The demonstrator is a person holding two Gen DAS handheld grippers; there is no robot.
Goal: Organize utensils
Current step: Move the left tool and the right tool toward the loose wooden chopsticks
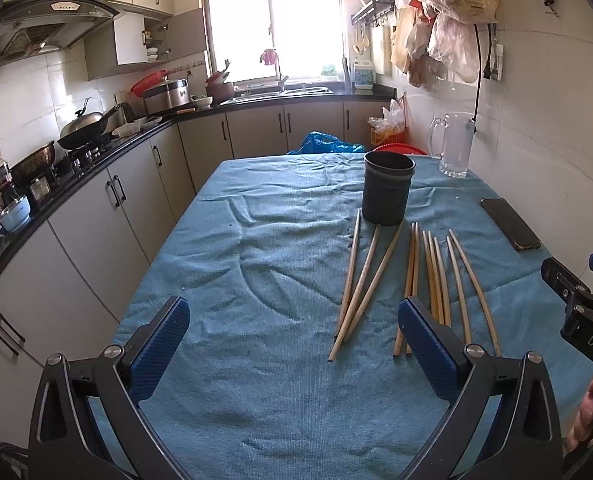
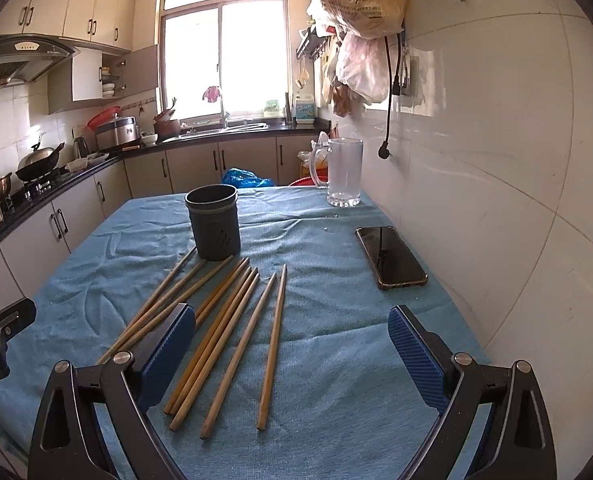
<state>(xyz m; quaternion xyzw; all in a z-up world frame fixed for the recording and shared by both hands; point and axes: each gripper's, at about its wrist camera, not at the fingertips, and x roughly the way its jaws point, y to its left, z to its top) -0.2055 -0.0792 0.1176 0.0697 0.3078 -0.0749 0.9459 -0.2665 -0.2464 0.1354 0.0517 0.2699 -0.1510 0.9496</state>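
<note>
While both the left gripper (image 1: 294, 344) and right gripper (image 2: 292, 350) hover wide open and empty, chopsticks (image 2: 232, 332) lie loose at frame centre below the dark holder (image 2: 213, 222); next: pinch one, probably.

white letters "das" stand on the right gripper (image 1: 588, 320); bag print unreadable.
</note>
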